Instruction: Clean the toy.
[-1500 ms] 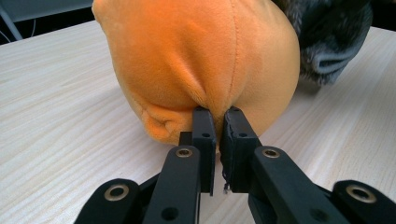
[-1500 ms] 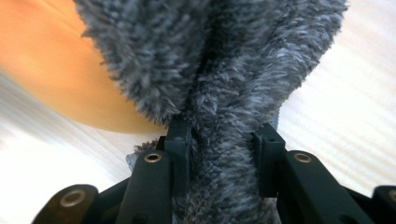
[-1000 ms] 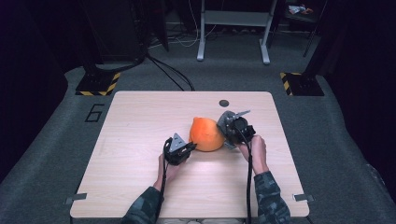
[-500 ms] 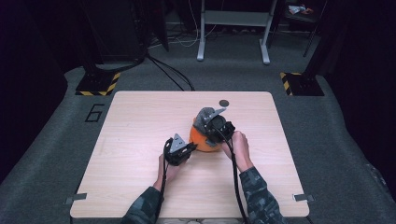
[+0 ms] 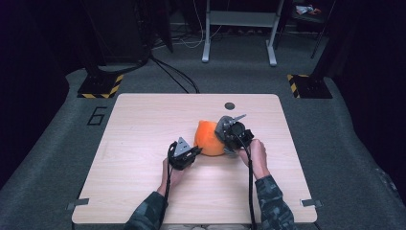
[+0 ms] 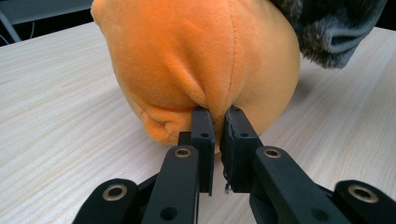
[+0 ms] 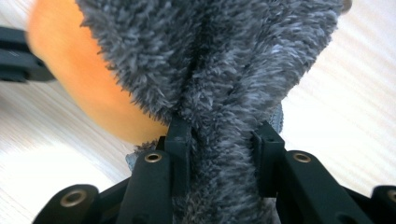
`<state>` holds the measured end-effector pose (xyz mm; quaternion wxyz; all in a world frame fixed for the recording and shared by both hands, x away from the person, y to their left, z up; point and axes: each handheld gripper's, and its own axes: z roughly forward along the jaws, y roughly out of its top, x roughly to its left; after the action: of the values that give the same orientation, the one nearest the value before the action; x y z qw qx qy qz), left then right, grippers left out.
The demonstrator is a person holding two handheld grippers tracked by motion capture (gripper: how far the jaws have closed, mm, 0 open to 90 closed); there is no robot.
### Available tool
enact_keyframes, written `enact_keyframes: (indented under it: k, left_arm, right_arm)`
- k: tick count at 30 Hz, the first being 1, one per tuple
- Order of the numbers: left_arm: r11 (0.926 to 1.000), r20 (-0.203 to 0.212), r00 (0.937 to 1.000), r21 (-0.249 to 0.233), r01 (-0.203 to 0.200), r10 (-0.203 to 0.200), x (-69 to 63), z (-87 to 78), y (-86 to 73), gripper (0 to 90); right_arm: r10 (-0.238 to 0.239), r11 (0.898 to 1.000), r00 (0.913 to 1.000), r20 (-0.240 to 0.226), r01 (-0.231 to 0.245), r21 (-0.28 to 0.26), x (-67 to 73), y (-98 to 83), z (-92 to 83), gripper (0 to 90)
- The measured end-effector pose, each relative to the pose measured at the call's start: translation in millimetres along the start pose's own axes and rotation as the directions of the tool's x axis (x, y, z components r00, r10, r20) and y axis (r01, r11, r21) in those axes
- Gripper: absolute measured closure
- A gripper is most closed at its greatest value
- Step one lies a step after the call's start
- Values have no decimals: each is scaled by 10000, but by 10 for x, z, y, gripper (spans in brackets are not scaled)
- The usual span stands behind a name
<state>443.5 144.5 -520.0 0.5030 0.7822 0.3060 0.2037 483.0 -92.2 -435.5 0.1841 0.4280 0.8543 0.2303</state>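
An orange plush (image 5: 207,139) lies at the middle of the wooden table (image 5: 143,124). In the left gripper view my left gripper (image 6: 217,114) is shut on a pinch of the orange plush (image 6: 196,56) low at its near side; in the high view that gripper (image 5: 196,151) sits at the plush's left. A grey furry cover (image 7: 210,60) hangs over the plush's right side, and my right gripper (image 7: 224,130) is shut on a thick fold of it. From above, the right gripper (image 5: 224,140) is against the plush's right flank. The fur (image 6: 331,28) also shows at the top right of the left gripper view.
A small dark round hole (image 5: 230,105) sits in the tabletop beyond the plush. Both forearms come in from the table's near edge. On the floor behind stand two yellow-black striped bases (image 5: 101,86) and a metal frame (image 5: 239,28).
The right gripper swung left over the plush, covering much of the orange, then came partway back to the right. The left gripper stayed put.
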Motion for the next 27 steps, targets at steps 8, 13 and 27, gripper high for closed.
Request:
enact_keyframes:
  k: [8, 13, 27]
  left_arm:
    - [10000, -51, 10000, -80, 15, -15, 5, 7, -4, 838]
    - [10000, -52, 10000, -1, 17, -17, 18, 1, -5, 837]
    - [10000, -133, 9999, -85, 50, -51, 25, -7, -6, 827]
  right_arm:
    - [565, 9962, 9984, 59, -567, 664, -144, -105, 194, 656]
    - [670, 9916, 9977, 138, -681, 1098, -216, -160, 352, 654]
    - [429, 9980, 9983, 384, -410, -490, -124, -58, -86, 660]
